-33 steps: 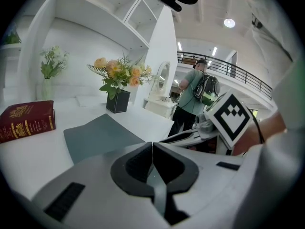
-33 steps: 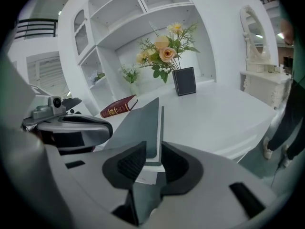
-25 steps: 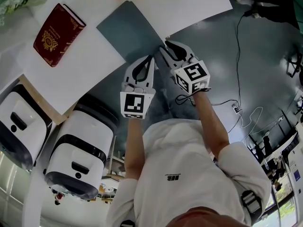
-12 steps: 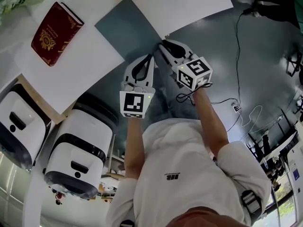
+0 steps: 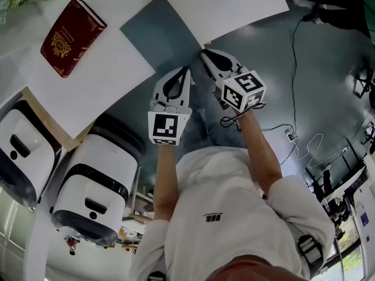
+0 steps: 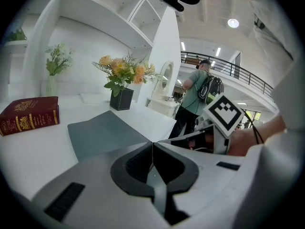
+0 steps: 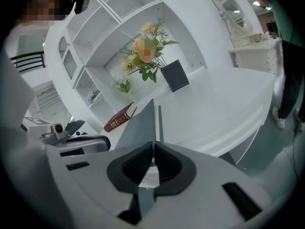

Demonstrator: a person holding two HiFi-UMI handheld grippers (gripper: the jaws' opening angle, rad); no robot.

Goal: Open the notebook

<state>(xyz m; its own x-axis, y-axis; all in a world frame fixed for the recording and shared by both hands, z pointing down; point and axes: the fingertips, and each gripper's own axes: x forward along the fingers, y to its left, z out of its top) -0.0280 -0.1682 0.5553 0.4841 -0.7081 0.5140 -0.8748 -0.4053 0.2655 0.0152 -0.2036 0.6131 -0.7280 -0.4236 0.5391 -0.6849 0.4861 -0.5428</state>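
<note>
We see the notebook [image 5: 73,37], dark red with a gold emblem, lying closed on the white table [image 5: 105,86] at its far left, well apart from both grippers. A grey mat [image 5: 161,37] lies flat on the table between the notebook and the grippers, not touching the notebook. The left gripper [image 5: 188,69] hangs just off the table edge beside the mat's near side. Its own view shows the jaws pressed together with nothing between them, so it is clenched and empty. The right gripper [image 5: 203,52] sits just beside it, with its tips at the mat's near corner by the table edge, and we can't tell if they touch the mat. In the right gripper view the pads meet at the tip with nothing held, so it is also clenched and empty. The two grippers are close together, and the right one's marker cube [image 6: 224,113] shows in the left gripper view. A dark square pot of yellow-orange flowers [image 6: 123,98] stands at the back of the table beyond the mat. Two white rounded machines [image 5: 96,186] with black bands stand below the table's left edge. A thin cable [image 5: 293,133] runs across the grey floor on the right. A person with a backpack [image 6: 198,92] stands in the background of the left gripper view.
</note>
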